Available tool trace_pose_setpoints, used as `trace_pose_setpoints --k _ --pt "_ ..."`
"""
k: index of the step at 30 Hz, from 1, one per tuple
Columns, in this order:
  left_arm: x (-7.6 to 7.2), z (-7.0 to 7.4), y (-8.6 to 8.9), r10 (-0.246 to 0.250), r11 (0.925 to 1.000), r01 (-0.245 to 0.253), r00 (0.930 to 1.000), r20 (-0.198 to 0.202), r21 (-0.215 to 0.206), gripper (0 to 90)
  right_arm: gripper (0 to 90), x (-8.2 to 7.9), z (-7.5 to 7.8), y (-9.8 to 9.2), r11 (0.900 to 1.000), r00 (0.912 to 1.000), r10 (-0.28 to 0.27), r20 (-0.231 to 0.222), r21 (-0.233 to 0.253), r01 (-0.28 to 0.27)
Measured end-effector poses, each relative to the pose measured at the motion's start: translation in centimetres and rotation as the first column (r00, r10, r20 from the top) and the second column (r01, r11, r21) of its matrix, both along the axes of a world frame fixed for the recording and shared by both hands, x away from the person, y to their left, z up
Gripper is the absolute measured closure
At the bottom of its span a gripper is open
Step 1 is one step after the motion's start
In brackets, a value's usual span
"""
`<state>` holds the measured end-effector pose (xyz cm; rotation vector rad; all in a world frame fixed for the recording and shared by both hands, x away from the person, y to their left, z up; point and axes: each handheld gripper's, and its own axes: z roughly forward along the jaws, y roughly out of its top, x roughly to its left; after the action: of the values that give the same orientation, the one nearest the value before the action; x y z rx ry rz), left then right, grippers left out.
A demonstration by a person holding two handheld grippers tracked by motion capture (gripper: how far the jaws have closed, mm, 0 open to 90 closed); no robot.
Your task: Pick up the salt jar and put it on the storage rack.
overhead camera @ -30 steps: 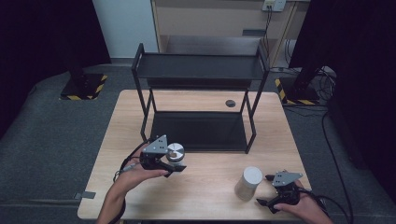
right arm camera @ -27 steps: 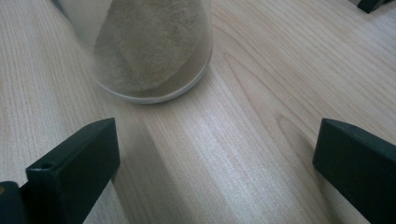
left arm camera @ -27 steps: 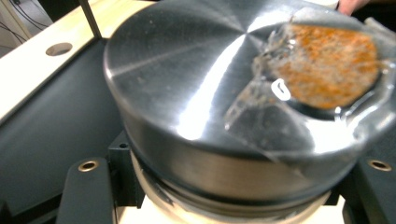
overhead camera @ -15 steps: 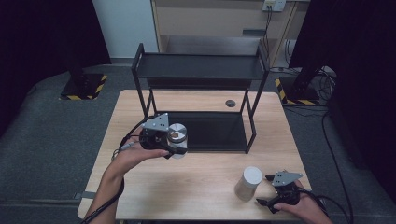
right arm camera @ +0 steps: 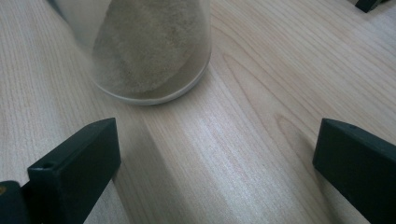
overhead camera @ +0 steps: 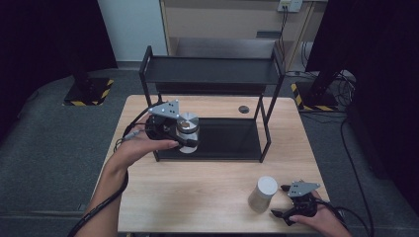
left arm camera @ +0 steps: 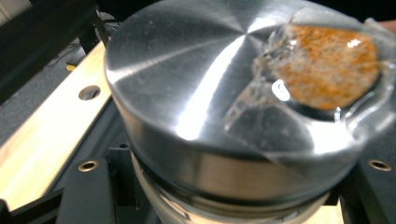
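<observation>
Two hand-held grippers in play. Near right: right hand-held gripper [overhead camera: 285, 205] rests low on the bench [overhead camera: 197, 197], jaws spread wide with bare wood between them, gripping nothing. Just left of it stands a white-lidded jar [overhead camera: 262, 193] of pale powder, upright on the bench, close to the jaw tips but not touching; the right gripper view shows its glass base [right arm camera: 149, 56] just beyond the open jaws. Farther back, left of centre: left hand-held gripper [overhead camera: 185, 140] is pinching a metal-lidded jar [overhead camera: 187, 129], held upright at the front left corner of the black rack [overhead camera: 217, 74], over the edge of its lower shelf [overhead camera: 227, 138]. Can't tell whether the jar's base touches the shelf. Left gripper view is close on the brushed-metal lid [left arm camera: 196, 79]; orange granules show at the upper right behind a clear surface. Far side of the bench: small dark round hole [overhead camera: 243, 109] behind the rack.
</observation>
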<state>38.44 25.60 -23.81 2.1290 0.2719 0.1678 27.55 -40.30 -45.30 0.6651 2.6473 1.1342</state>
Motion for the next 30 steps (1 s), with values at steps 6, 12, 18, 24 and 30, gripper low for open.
trace_pose_setpoints --k 6,12,18,24,30 --pt "1.5 2.8 -0.7 -0.008 0.9997 0.008 0.9999 0.011 0.022 29.7 1.7 0.0 0.0 0.0 1.0 1.0 -0.001 0.0 0.001 0.001" --pt "3.2 5.2 -1.2 -0.004 0.9999 0.004 0.9999 0.01 0.012 29.8 1.7 0.0 0.0 0.0 1.0 1.0 -0.001 0.0 0.001 0.001" --pt "5.0 7.8 -1.8 0.012 0.9996 -0.012 0.9998 0.014 0.026 29.7 1.7 0.0 0.0 0.0 1.0 1.0 -0.002 0.0 0.0 0.002" --pt "6.5 9.0 -1.8 0.022 0.9998 -0.022 0.9997 0.013 0.0 29.7 1.7 0.0 0.0 0.0 1.0 1.0 -0.002 0.0 0.0 0.002" --pt "7.5 10.4 -2.2 0.034 0.9994 -0.035 0.999 0.028 0.01 29.7 1.7 0.0 0.0 0.0 1.0 1.0 -0.003 0.0 0.0 0.003"
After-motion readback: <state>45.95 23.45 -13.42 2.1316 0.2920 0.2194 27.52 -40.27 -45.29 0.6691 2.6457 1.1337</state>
